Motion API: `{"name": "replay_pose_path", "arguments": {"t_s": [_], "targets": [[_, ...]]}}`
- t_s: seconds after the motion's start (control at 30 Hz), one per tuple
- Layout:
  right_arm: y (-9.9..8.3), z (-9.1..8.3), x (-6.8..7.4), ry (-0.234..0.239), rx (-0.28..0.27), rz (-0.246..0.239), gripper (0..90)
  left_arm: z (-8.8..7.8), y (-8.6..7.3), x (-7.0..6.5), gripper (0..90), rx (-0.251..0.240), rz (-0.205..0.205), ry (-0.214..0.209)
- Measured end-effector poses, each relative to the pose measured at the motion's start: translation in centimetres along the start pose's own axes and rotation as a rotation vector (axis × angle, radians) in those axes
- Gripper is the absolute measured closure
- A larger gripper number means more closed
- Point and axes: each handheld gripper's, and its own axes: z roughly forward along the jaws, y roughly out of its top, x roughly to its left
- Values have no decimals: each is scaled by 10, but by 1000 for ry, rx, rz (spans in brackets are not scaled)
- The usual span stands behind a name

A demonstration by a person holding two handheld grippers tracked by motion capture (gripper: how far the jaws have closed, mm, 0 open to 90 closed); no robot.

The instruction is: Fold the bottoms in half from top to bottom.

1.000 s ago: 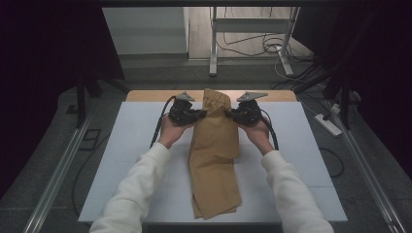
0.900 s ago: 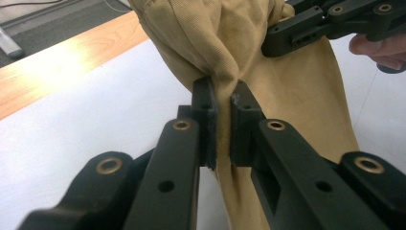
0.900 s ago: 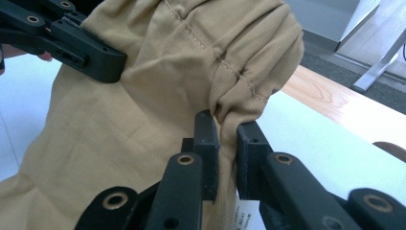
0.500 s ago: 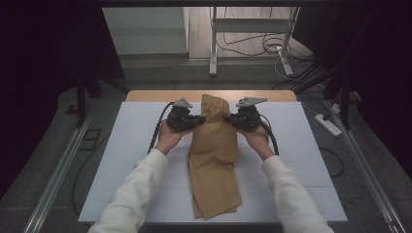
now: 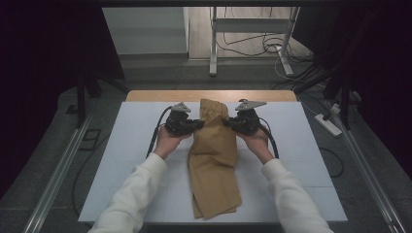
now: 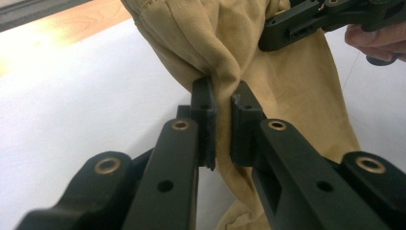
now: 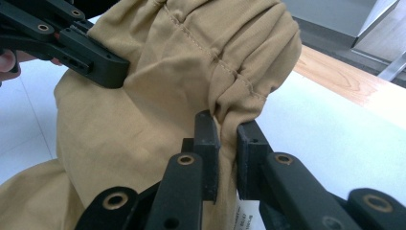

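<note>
A tan pair of trousers [image 5: 214,160] lies lengthwise on the white table top [image 5: 121,160], its far end lifted. My left gripper [image 5: 198,125] is shut on the cloth's left edge, and my right gripper [image 5: 227,122] is shut on its right edge. In the left gripper view the tan cloth [image 6: 268,81] is pinched between the pads of my left gripper [image 6: 222,125], with the other gripper [image 6: 306,21] beyond. In the right gripper view a bunched fold of the cloth [image 7: 191,62] sits between the pads of my right gripper [image 7: 227,153], and the other gripper [image 7: 72,40] grips the far side.
A wooden strip [image 5: 160,95] runs along the table's far edge. Metal rails [image 5: 53,179] flank the table on both sides. A power strip [image 5: 328,124] lies on the floor at the right, and cables trail from both grippers.
Both grippers have lifted the far end of the trousers slightly, and the raised fold stands a little higher. The hands have barely shifted.
</note>
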Motion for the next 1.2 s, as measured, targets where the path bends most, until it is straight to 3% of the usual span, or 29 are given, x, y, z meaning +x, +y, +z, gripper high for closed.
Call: {"name": "replay_pose_path", "arguments": {"t_s": [0.33, 1.2], "targets": [[-5, 1, 4, 7, 5, 1, 812, -1, -7, -5, 819, 4, 1, 12], [-18, -15, 21, 38, -29, 6, 812, -13, -22, -24, 817, -19, 29, -22]]}}
